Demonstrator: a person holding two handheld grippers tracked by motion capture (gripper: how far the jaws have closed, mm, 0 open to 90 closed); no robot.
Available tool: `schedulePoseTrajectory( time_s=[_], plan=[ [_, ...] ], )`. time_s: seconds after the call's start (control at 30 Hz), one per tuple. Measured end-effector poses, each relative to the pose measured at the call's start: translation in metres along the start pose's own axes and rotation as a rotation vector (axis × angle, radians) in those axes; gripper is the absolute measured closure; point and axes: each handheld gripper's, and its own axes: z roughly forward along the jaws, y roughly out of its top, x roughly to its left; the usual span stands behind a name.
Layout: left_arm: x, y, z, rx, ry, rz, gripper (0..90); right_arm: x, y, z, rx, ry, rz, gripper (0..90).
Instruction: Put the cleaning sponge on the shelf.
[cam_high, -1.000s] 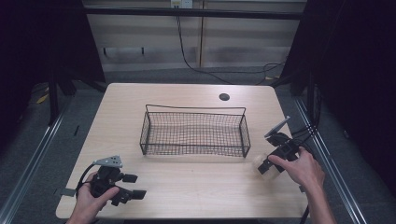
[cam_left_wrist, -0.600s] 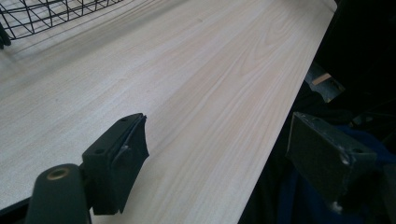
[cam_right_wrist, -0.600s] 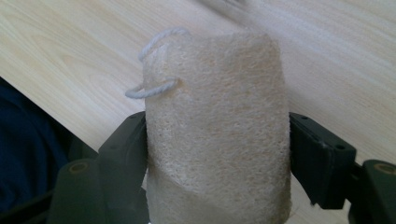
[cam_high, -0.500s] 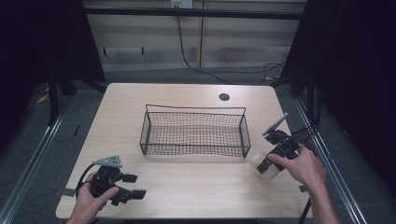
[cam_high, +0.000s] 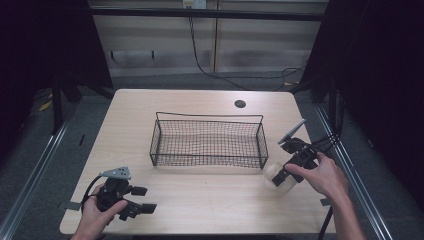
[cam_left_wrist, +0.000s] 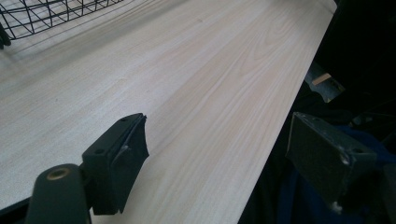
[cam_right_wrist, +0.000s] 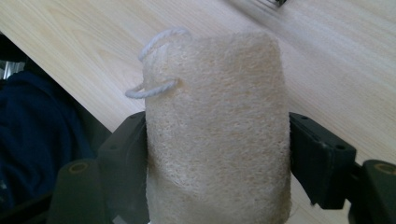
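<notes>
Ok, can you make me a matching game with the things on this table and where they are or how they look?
Things:
1. loofah sponge
2. wire basket
3. left gripper
4. round hole

States:
A. jaws wide open, nothing between them
B. middle of the table, nothing inside
C. squeezed between the right gripper's jaws
D. far edge of the table

Pairs: 1-C, 2-B, 3-A, 4-D

A rough, fibrous loofah sponge (cam_right_wrist: 217, 135) with a white cord loop; matt pale wood-grain table (cam_high: 210, 200); black wire basket (cam_high: 207, 142).
</notes>
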Motion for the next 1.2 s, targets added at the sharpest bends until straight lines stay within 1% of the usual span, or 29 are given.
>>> schedulePoseTrajectory(
  time_s=[0.13,0.3,0.37,0.47,0.5,0.57,0.77,0.8,0.83,0.93,0.97,1.07,1.13,1.17,1.2],
  plan=[
    [0.000,0.000,0.000,0.000,0.000,0.000,19.7,0.001,0.001,-0.001,0.005,-0.002,-0.001,26.8],
    [0.000,0.000,0.000,0.000,-0.005,0.000,19.7,0.006,0.003,-0.008,-0.015,-0.005,-0.011,26.8],
    [0.000,0.000,0.000,0.000,0.001,0.000,19.7,0.008,0.004,-0.011,-0.025,-0.009,-0.011,26.8],
    [0.000,0.000,0.000,0.000,-0.001,0.003,19.7,0.011,0.008,-0.012,-0.019,-0.011,-0.011,26.8],
    [0.000,0.000,0.000,0.001,0.000,0.003,19.7,0.013,0.010,-0.012,-0.014,-0.019,-0.015,26.8],
    [0.000,0.000,0.000,0.000,-0.002,0.001,19.7,0.016,0.014,-0.013,-0.013,-0.018,-0.023,26.8],
    [0.000,0.000,0.000,0.001,-0.004,0.002,19.7,0.026,0.023,-0.022,-0.029,-0.034,-0.042,26.8],
    [0.000,0.000,0.000,0.001,-0.004,0.002,19.7,0.026,0.023,-0.022,-0.029,-0.034,-0.042,26.8],
    [0.000,0.000,0.000,0.001,-0.006,0.002,19.7,0.028,0.025,-0.025,-0.036,-0.044,-0.047,26.8],
    [0.000,0.000,0.000,0.002,-0.005,0.002,19.7,0.029,0.027,-0.026,-0.045,-0.038,-0.049,26.8],
    [0.000,0.000,0.000,0.001,-0.004,0.002,19.7,0.031,0.029,-0.027,-0.041,-0.046,-0.049,26.8],
    [0.000,0.000,0.000,0.001,0.000,0.002,19.7,0.032,0.032,-0.028,-0.049,-0.045,-0.055,26.8],
    [0.000,0.000,0.000,0.001,-0.003,0.002,19.7,0.035,0.035,-0.030,-0.048,-0.054,-0.052,26.8],
    [0.000,0.000,0.000,0.001,-0.003,0.002,19.7,0.037,0.038,-0.031,-0.062,-0.055,-0.060,26.8],
    [0.000,0.000,0.000,0.001,-0.003,0.002,19.7,0.037,0.038,-0.031,-0.062,-0.055,-0.060,26.8]
  ],
)
